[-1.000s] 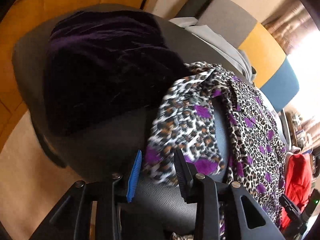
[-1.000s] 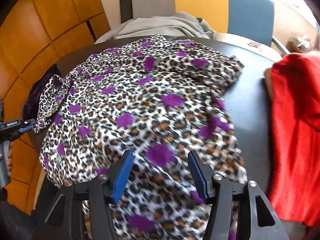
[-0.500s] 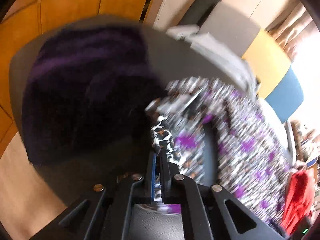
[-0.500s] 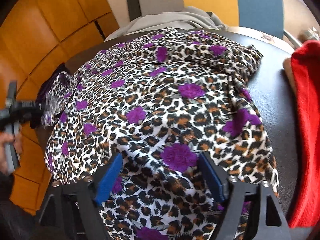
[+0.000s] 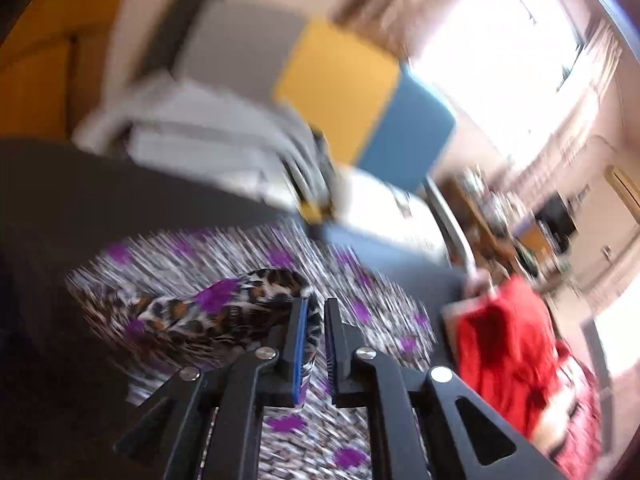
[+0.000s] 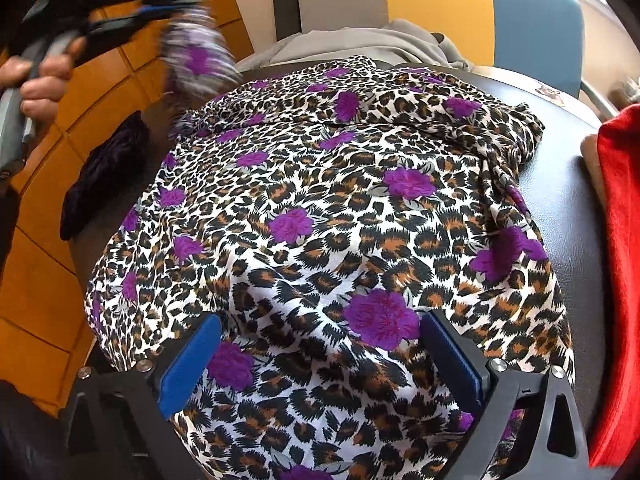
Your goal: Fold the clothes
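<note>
Left wrist view: the left gripper [image 5: 316, 344] has a bit of the leopard shirt [image 5: 224, 308] between its blue pads. The jaws are starting to open, with the cloth still in the thin gap. The picture is blurry. A red cloth [image 5: 516, 352] lies to the right of the shirt.

Right wrist view: the right gripper [image 6: 320, 344] hangs over the near part of the shirt [image 6: 320, 208] (spread on the dark table [image 6: 560, 184]). Its jaws are opening wide and squeeze nothing. A gray garment [image 6: 360, 40] lies behind the shirt. A hand [image 6: 40, 80] lifts the shirt's far left corner.
</note>
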`<state>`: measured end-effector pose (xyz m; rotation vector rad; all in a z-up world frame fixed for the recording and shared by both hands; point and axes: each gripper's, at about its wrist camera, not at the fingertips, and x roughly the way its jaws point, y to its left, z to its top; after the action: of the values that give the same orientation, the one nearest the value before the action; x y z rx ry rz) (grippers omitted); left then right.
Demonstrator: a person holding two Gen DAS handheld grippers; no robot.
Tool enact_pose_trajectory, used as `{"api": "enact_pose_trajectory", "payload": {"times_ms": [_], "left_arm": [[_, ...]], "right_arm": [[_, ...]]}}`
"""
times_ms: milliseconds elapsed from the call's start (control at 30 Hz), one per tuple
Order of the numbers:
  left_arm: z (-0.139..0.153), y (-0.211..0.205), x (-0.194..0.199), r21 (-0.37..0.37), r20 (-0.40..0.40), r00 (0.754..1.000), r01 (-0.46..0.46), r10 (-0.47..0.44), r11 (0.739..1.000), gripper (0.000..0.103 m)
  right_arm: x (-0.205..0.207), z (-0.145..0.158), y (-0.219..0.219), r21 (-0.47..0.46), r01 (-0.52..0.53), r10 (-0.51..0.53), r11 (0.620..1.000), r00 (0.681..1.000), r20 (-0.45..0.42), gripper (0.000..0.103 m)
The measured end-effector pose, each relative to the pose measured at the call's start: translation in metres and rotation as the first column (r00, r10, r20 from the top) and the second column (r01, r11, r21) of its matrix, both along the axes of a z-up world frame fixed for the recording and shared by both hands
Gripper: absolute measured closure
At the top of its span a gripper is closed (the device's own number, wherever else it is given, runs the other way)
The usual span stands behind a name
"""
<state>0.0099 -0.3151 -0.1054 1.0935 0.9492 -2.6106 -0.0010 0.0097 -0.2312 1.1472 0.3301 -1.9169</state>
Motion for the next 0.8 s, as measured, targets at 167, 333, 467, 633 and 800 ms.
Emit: {"api": "enact_pose_trajectory", "payload": {"times_ms": [167,333,467,633,800], "left_arm": [[-0.035,0.023,0.007,0.109,0.017,0.999,0.027,-0.029,0.994,0.088],[-0.074,-0.012,0.058,0.184,0.081,0.993,-0.097,0.083,0.978,0.087],[-0.108,-0.014,0.093,0.183,0.130,0.985,-0.136,0.114,0.974,0.087],[-0.125,-0.002,0.118,0.220,0.103,0.987,-0.143,0.123,0.965,0.086],[-0.136,0.008,0.119,0.215,0.114,0.986,-0.145,0.123,0.966,0.086]], "right_arm": [[-0.011,0.007,0.002,-0.011,0.009,-0.008,1.000,0.998,0.058,0.010],[-0.035,0.028,-0.012,-0.038,-0.004,0.005,0.999,1.000,0.030,0.042],[-0.044,0.038,-0.053,-0.021,-0.086,0.085,0.996,0.995,-0.059,0.042],[-0.042,0.031,-0.121,0.047,-0.224,0.229,0.973,0.963,-0.145,0.045],[-0.056,0.010,-0.162,0.140,-0.236,0.259,0.962,0.948,-0.182,0.056]]}}
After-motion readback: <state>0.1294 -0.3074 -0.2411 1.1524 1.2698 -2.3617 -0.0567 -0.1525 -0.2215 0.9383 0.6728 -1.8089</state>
